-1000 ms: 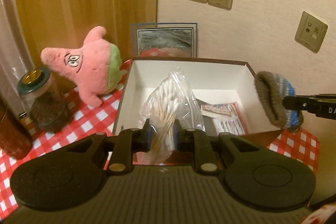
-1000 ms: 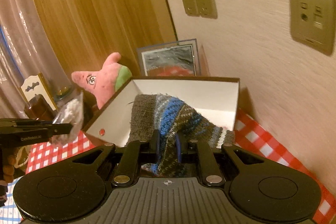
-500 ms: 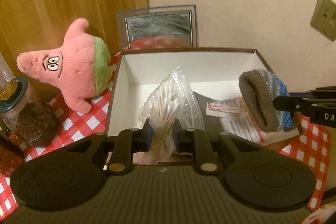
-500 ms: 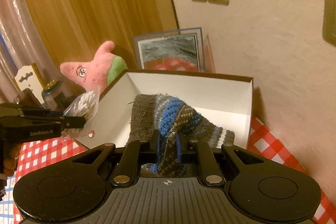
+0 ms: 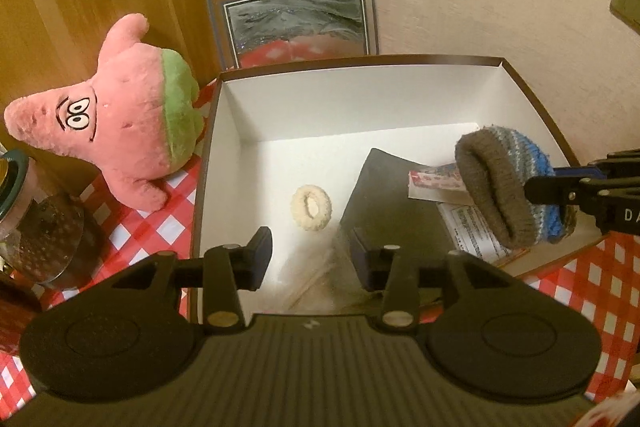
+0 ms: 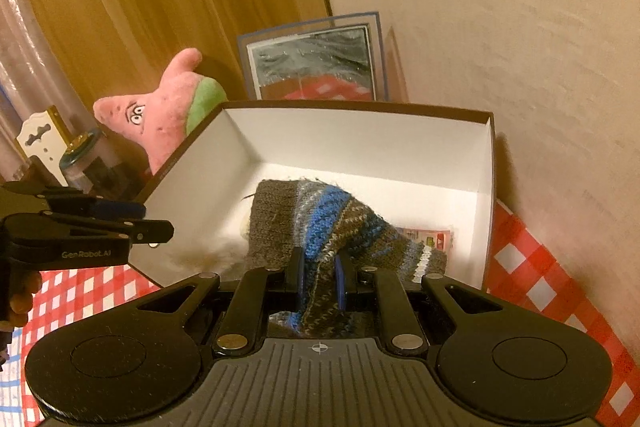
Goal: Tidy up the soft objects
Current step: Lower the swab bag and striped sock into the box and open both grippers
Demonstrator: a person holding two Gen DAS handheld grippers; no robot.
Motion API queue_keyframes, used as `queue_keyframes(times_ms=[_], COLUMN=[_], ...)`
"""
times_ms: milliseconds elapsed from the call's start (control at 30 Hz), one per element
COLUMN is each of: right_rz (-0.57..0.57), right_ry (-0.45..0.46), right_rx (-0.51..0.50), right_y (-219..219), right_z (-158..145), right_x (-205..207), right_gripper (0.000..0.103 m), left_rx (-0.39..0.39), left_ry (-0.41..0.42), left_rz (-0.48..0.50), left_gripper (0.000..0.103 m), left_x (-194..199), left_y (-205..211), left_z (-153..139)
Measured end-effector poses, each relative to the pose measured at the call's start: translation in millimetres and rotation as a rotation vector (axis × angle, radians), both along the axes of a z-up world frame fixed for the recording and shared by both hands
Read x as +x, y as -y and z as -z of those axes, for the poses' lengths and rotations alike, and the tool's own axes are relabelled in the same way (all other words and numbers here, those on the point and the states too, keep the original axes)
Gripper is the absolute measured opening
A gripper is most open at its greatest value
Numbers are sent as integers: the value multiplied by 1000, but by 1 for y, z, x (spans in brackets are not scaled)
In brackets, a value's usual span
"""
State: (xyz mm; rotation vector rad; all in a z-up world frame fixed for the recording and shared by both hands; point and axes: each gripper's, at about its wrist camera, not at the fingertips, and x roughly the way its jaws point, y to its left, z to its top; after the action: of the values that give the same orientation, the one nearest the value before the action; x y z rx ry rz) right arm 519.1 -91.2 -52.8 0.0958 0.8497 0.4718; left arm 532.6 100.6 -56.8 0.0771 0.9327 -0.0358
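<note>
- Left gripper (image 5: 308, 261) jaws opening; blurred swab bag (image 5: 316, 279) between, dropping into box (image 5: 400, 61).
- Right gripper (image 6: 319, 281) pinching knit sock (image 6: 320, 223) above box; release next.

A table in a red-and-white checked cloth (image 5: 152, 227) is carrying 1 open white-lined box (image 5: 360, 99), 1 pink plush star (image 5: 120, 131), 1 glass jar (image 5: 44, 227) and 1 leaning framed picture (image 5: 296, 19).

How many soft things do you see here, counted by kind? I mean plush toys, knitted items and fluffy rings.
Plush toys: 1, the pink star plush, outside the box.
Knitted items: 1, the striped sock.
Fluffy rings: 1, the cream ring, inside the box.
Total: 3
</note>
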Motion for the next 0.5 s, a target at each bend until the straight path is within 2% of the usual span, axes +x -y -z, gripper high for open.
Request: queue_keyframes(times_ms=[400,500], right_rz=[0,2], right_ry=[-18,-13], right_rx=[-5,19], right_y=[-4,-4], right_z=[2,-1], right_x=[4,6], right_gripper=[16,22], left_rx=[-26,-27], left_ry=[3,2], left_rz=[-25,-25], left_gripper=[40,40], left_x=[-5,-6], left_y=[-10,-9], left_z=[-6,-7])
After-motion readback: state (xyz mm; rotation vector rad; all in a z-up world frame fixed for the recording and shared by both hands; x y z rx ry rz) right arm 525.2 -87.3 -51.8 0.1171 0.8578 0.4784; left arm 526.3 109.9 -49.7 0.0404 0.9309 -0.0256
